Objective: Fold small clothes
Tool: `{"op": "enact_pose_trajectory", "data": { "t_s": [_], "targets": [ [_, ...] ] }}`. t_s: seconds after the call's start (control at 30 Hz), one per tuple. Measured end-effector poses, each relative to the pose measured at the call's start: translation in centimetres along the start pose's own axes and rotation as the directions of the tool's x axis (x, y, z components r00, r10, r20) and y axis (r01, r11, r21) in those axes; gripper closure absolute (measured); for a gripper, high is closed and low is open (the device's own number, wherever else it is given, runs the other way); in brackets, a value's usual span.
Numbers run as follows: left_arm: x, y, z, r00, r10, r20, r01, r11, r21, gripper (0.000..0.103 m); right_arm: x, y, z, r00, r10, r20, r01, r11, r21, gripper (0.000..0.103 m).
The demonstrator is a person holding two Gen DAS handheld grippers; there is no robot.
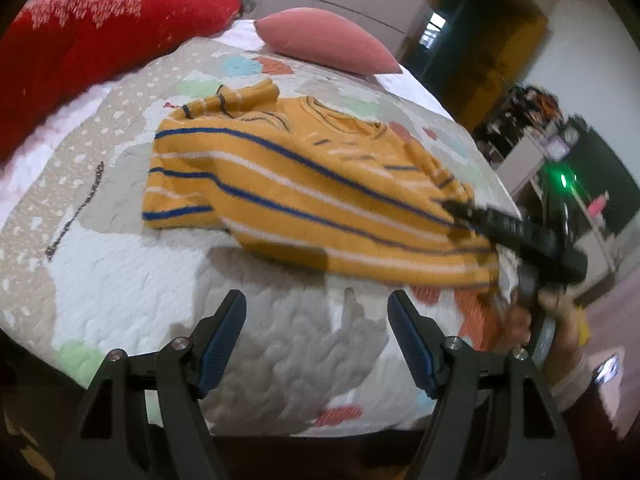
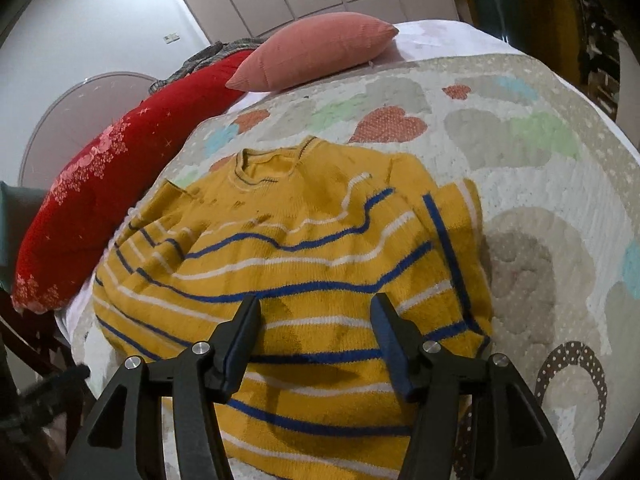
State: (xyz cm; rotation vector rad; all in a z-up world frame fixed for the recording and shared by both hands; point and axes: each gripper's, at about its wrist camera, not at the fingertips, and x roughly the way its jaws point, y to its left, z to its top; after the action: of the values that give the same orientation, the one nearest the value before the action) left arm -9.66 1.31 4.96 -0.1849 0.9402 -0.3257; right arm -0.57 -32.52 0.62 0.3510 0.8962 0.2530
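One quilted bed cover [image 2: 520, 128] fills both views, with a red cushion [image 2: 100, 200] far left and a pink pillow [image 2: 316, 52] at the far edge. On it we have the yellow striped sweater [image 2: 304, 256], mostly flat, neckline far, hem near, so its long axis runs near to far in the right wrist view. One sleeve looks already turned in over the right side of the body; we can't tell about the other.

Our right gripper [image 2: 316, 332] hangs directly over the hem area, jaws wide apart, nothing between them. In the left wrist view its dark body [image 1: 520, 232] overlaps the sweater's right edge, where the near cloth looks lifted and blurred; we can't tell whether it touches.

Our left gripper [image 1: 316, 332] is also spread wide and empty, over bare quilt, the sweater lying just beyond its tips.

We judge the right is nearer, so the next grab at the hem falls to it.
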Motion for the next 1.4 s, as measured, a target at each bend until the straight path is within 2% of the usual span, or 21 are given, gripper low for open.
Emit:
{"op": "enact_pose_trajectory", "data": {
  "t_s": [0.07, 0.17, 0.2, 0.27, 0.37, 0.43, 0.53, 0.63, 0.73, 0.8, 0.9, 0.93, 1.0, 1.07, 1.1, 1.17, 1.2, 1.23, 1.27, 1.3, 1.4],
  "targets": [
    [-1.1, 0.4, -0.7, 0.999, 0.041, 0.009, -0.041, 0.998, 0.042, 0.031, 0.0, 0.6, -0.3, 0.999, -0.030, 0.016, 0.030, 0.999, -0.023, 0.041],
    [-3.5, 1.8, -1.5, 0.994, 0.095, 0.053, -0.098, 0.993, 0.061, 0.030, -0.7, 2.4, -0.2, 0.993, -0.118, 0.015, 0.119, 0.989, -0.093, 0.041],
    [-4.9, 2.8, -1.8, 0.990, 0.117, 0.084, -0.121, 0.991, 0.054, 0.026, -1.5, 3.0, 0.0, 0.992, -0.121, 0.033, 0.123, 0.988, -0.092, 0.039],
    [-6.6, 4.7, -2.2, 0.981, 0.145, 0.133, -0.148, 0.989, 0.018, 0.021, -3.7, 4.6, 0.8, 0.994, -0.056, 0.093, 0.064, 0.994, -0.085, 0.038],
    [-7.6, 7.6, -2.7, 0.976, 0.150, 0.158, -0.143, 0.988, -0.055, 0.021, -3.8, 7.5, 2.6, 0.996, -0.014, 0.084, 0.024, 0.992, -0.121, 0.038],
    [-7.8, 8.9, -3.0, 0.976, 0.143, 0.164, -0.130, 0.987, -0.091, 0.020, -1.7, 10.0, 3.7, 1.000, 0.018, 0.010, -0.016, 0.987, -0.162, 0.039],
    [-7.2, 10.7, -3.5, 0.978, 0.136, 0.156, -0.117, 0.985, -0.123, 0.020, 2.5, 13.2, 3.9, 0.995, 0.025, -0.097, -0.046, 0.973, -0.225, 0.053],
    [-7.2, 12.5, -3.9, 0.977, 0.149, 0.153, -0.128, 0.982, -0.136, 0.021, 8.5, 16.3, 3.7, 0.981, -0.023, -0.192, -0.032, 0.960, -0.279, 0.054],
    [-7.7, 14.3, -4.3, 0.974, 0.161, 0.159, -0.135, 0.977, -0.163, 0.020, 13.6, 17.1, 4.3, 0.959, -0.133, -0.249, 0.058, 0.955, -0.290, 0.050],
    [-8.1, 15.5, -4.6, 0.973, 0.161, 0.164, -0.129, 0.974, -0.187, 0.020, 14.5, 17.1, 5.9, 0.956, -0.145, -0.253, 0.080, 0.965, -0.251, 0.050],
    [-7.9, 17.4, -5.1, 0.975, 0.162, 0.154, -0.127, 0.968, -0.218, 0.020, 11.7, 17.5, 8.7, 0.983, -0.058, -0.175, 0.030, 0.987, -0.160, 0.049],
    [-7.8, 17.8, -5.1, 0.976, 0.160, 0.150, -0.124, 0.966, -0.225, 0.020, 11.1, 17.8, 9.0, 0.986, -0.045, -0.158, 0.020, 0.988, -0.154, 0.047],
    [-7.3, 18.9, -5.1, 0.979, 0.146, 0.140, -0.108, 0.964, -0.244, 0.020, 10.4, 19.1, 9.9, 0.991, -0.004, -0.133, -0.016, 0.988, -0.154, 0.035],
    [-7.0, 19.3, -5.2, 0.981, 0.136, 0.138, -0.099, 0.963, -0.251, 0.020, 11.8, 20.8, 10.1, 0.986, 0.019, -0.167, -0.048, 0.984, -0.169, 0.032],
    [-6.9, 19.5, -5.2, 0.981, 0.134, 0.138, -0.096, 0.963, -0.253, 0.020, 12.4, 21.4, 9.8, 0.984, 0.011, -0.178, -0.044, 0.982, -0.182, 0.032],
    [-6.8, 19.8, -5.3, 0.982, 0.130, 0.137, -0.092, 0.962, -0.256, 0.020, 15.4, 23.3, 9.7, 0.976, -0.066, -0.209, 0.012, 0.968, -0.250, 0.032],
    [-6.9, 19.9, -5.4, 0.982, 0.130, 0.137, -0.092, 0.962, -0.257, 0.020, 16.9, 23.9, 9.7, 0.967, -0.096, -0.234, 0.030, 0.961, -0.273, 0.034],
    [-7.0, 20.0, -5.5, 0.982, 0.132, 0.136, -0.094, 0.962, -0.258, 0.020, 18.7, 24.2, 9.5, 0.951, -0.137, -0.276, 0.051, 0.953, -0.298, 0.044],
    [-7.2, 20.2, -5.7, 0.982, 0.135, 0.135, -0.096, 0.961, -0.260, 0.020, 20.6, 24.8, 9.4, 0.933, -0.194, -0.304, 0.088, 0.940, -0.331, 0.088],
    [-7.3, 20.3, -5.9, 0.981, 0.139, 0.133, -0.100, 0.960, -0.261, 0.020, 20.9, 25.0, 9.1, 0.930, -0.205, -0.306, 0.094, 0.935, -0.341, 0.095],
    [-7.6, 20.9, -6.3, 0.980, 0.160, 0.122, -0.123, 0.955, -0.272, 0.020, 21.7, 27.6, 9.7, 0.943, -0.191, -0.274, 0.074, 0.920, -0.386, 0.096]
  ]
}}
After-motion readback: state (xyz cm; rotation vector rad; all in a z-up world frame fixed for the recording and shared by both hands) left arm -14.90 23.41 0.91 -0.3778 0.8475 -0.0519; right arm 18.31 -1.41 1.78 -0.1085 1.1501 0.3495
